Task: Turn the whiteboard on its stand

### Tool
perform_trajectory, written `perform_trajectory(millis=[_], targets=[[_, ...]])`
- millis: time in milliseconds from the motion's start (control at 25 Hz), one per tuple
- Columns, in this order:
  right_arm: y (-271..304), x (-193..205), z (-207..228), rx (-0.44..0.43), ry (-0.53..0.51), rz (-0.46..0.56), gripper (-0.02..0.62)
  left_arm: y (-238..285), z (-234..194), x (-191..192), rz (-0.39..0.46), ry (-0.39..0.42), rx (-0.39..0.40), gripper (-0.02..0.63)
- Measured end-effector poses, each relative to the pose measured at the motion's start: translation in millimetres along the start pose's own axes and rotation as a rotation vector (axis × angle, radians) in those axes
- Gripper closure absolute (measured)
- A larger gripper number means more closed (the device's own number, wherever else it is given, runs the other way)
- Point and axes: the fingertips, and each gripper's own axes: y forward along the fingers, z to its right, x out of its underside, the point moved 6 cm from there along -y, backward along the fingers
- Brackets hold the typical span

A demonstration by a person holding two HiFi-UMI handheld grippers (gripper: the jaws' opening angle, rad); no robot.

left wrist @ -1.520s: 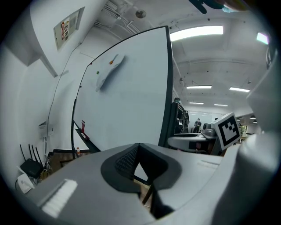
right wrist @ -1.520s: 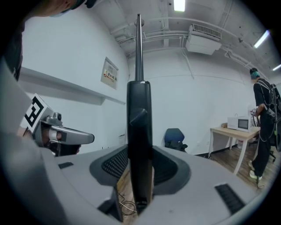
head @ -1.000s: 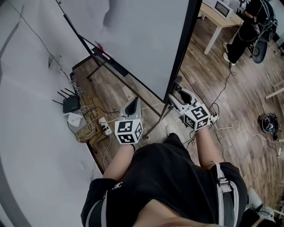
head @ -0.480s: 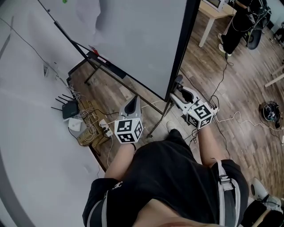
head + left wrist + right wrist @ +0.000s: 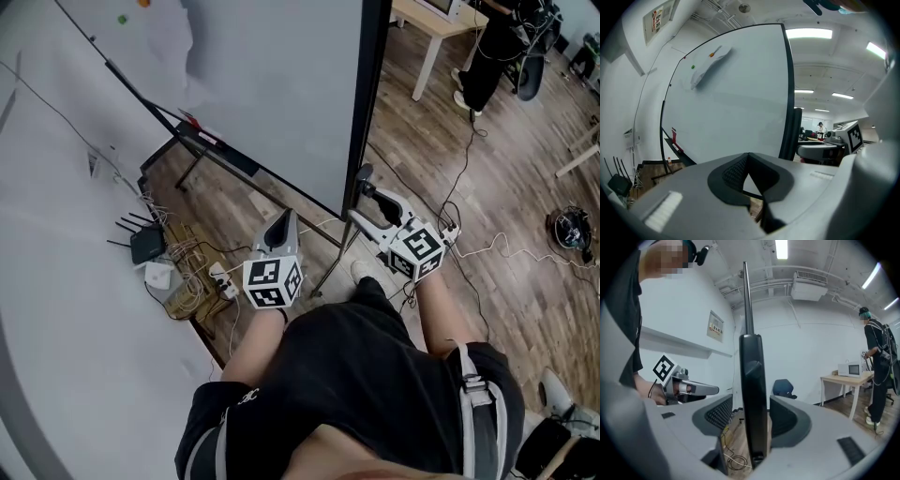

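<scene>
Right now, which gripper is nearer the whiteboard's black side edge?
Right. The right gripper has the black side edge between its jaws, which have just been opening. The left gripper, jaws together, sits aside of that edge, facing the whiteboard.

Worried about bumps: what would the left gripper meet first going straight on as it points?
Probably the large white whiteboard panel; nothing else shows ahead of the left gripper, though depth is unclear.

Floor inventory, as we find it:
- Wood-plank floor [image 5: 525, 309].
- Along its wall edge: black router [image 5: 148, 244], white box [image 5: 157, 275], power strip [image 5: 223, 277] in tangled cables.
- Whiteboard stand [image 5: 230, 155] nearby.
- White cable [image 5: 497, 253] on the open planks.
</scene>
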Motion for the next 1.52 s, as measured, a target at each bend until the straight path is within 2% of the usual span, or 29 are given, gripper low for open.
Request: perform_trajectory(millis=[120,280,360,400,480,560,640,720,800,960,1120,1520], targets=[[-16.3,-9.5,4.9,0.039,0.018,0.065,0.37,-0.4,2.5,-1.6,0.006,-0.001,-0.004,0.597],[-34.5,-21.3,18.0,0.106,0.099,0.177,0.367,1.7,4.8,-2.8,0.011,0.0,0.003,0.597],[-41.5,-26.5,15.2,0.116,0.097,0.217,0.371,1.0,6.2,-1.4,0.008,0.0,0.007,0.597],[-45.5,-30.9,12.5,0.117,0.093,0.241,0.417,0.2,6.8,-0.5,0.007,-0.001,0.008,0.597],[-54.5,-41.9,11.1,0.138,0.099,0.292,0.447,-0.7,6.9,0.4,0.007,-0.002,0.009,0.597],[-64.4,-49.9,20.5,0.252,0.113,0.332,0.519,-0.4,5.7,-0.4,0.01,-0.003,0.009,0.597],[-73.4,-49.8,35.3,0.441,0.117,0.33,0.585,0.2,5.0,-1.5,0.011,-0.002,0.01,0.597],[-78.7,-42.5,46.3,0.614,0.094,0.275,0.589,0.3,6.4,-2.1,0.014,-0.001,0.013,0.597],[-79.6,-32.8,48.9,0.685,0.077,0.222,0.591,0.8,9.2,-2.5,0.017,0.001,0.017,0.597],[-71.9,-10.3,34.5,0.644,0.065,0.158,0.591,2.9,12.5,-3.7,0.018,0.005,0.021,0.597],[-66.1,9.8,18.3,0.649,0.097,0.11,0.591,0.9,12.8,-4.4,0.018,0.01,0.021,0.597],[-55.3,-0.7,22.4,0.637,0.05,0.127,0.591,1.7,5.2,-5.7,0.022,0.006,0.012,0.597]])
